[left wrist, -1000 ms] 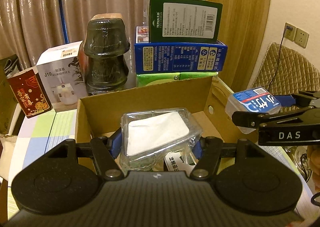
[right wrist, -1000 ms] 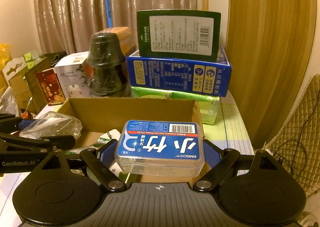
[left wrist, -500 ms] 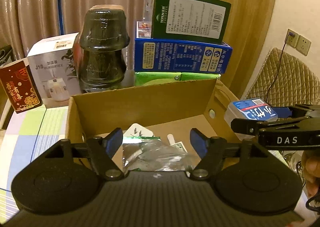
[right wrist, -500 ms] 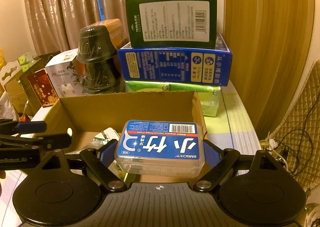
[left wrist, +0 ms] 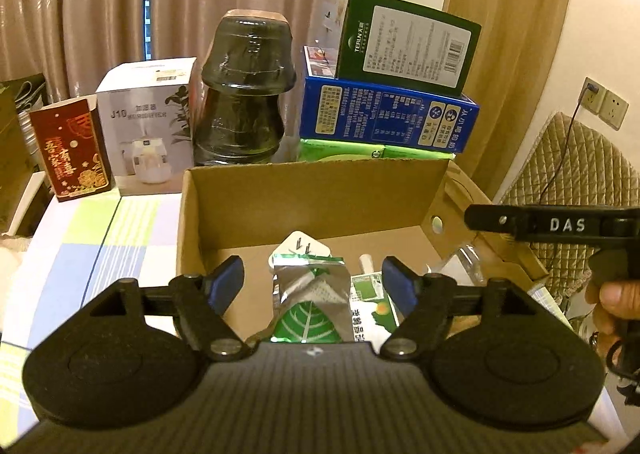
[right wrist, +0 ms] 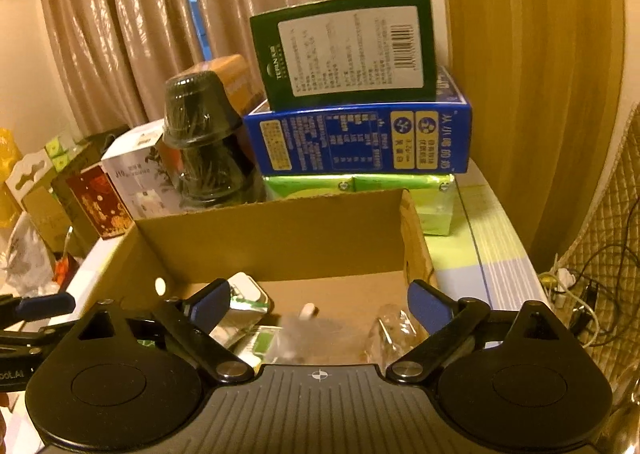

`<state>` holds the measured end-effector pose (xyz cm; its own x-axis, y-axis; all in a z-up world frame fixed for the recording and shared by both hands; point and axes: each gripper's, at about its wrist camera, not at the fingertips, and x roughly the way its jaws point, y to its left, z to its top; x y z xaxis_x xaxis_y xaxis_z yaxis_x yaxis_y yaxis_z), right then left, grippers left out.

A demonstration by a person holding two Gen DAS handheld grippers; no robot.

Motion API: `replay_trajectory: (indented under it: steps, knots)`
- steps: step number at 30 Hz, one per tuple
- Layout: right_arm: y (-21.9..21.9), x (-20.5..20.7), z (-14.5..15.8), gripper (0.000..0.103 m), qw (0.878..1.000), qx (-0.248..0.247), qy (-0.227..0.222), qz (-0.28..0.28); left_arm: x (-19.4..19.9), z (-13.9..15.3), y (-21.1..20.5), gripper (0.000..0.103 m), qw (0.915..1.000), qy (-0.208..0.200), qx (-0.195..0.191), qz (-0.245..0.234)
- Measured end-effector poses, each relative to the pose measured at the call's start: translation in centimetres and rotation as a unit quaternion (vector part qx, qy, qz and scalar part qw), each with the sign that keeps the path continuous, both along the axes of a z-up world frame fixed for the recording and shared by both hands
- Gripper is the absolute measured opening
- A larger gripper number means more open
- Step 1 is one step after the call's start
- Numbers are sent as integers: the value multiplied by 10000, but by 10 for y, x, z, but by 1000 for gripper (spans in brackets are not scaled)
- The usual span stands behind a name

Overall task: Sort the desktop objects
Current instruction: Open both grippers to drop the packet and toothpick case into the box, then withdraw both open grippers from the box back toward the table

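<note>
Seen left to right on the table: a red box [left wrist: 72, 150], a white humidifier box [left wrist: 146, 126], dark stacked bowls [left wrist: 244, 90], then a blue carton [left wrist: 384, 120] w/ a green box [left wrist: 404, 44] on top, all behind the cardboard box [left wrist: 304, 194], which sits open at centre and is the sorting bin. The left gripper [left wrist: 312, 286] is held over the box's near edge, jaws opening, approx. two-thirds wide, nothing between the pads; a silver-green foil pack [left wrist: 310, 294] lies on the box floor directly below and ahead, its long axis running roughly away from the gripper, beside a white plug [left wrist: 300, 248]. The right gripper [right wrist: 320, 304] is held over the box's right half, jaws opening and nearly at full spread, nothing clamped; a blurred, pale shape [right wrist: 304, 328] is seen below the pads, prob. the item it was carrying, mid-drop, but it is too smeared to be sure. Clear plastic [right wrist: 390, 328] is seen at the floor's right side. Vs. the earlier frames: a clear plastic tray is no longer gripped by the left pads, and a blue-lidded floss-pick case is no longer gripped by the right pads. Both deposits are judged done; the next pick is judged to lie outside the box, and neither hand is clearly nearer, since no loose item is shown on the table.
</note>
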<state>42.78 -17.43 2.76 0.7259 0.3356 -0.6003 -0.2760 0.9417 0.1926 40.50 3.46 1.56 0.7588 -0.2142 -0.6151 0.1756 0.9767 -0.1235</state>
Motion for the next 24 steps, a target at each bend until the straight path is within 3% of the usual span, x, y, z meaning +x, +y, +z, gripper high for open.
replay_trajectory:
  steps: [10, 24]
  knots:
    - [-28, -74, 7, 98, 9988, 422, 32, -263, -46, 13, 11, 82, 9997, -87, -63, 228]
    - [-39, -198, -6, 101, 9971, 507, 384, -414, -160, 18, 30, 102, 9977, -95, 39, 665]
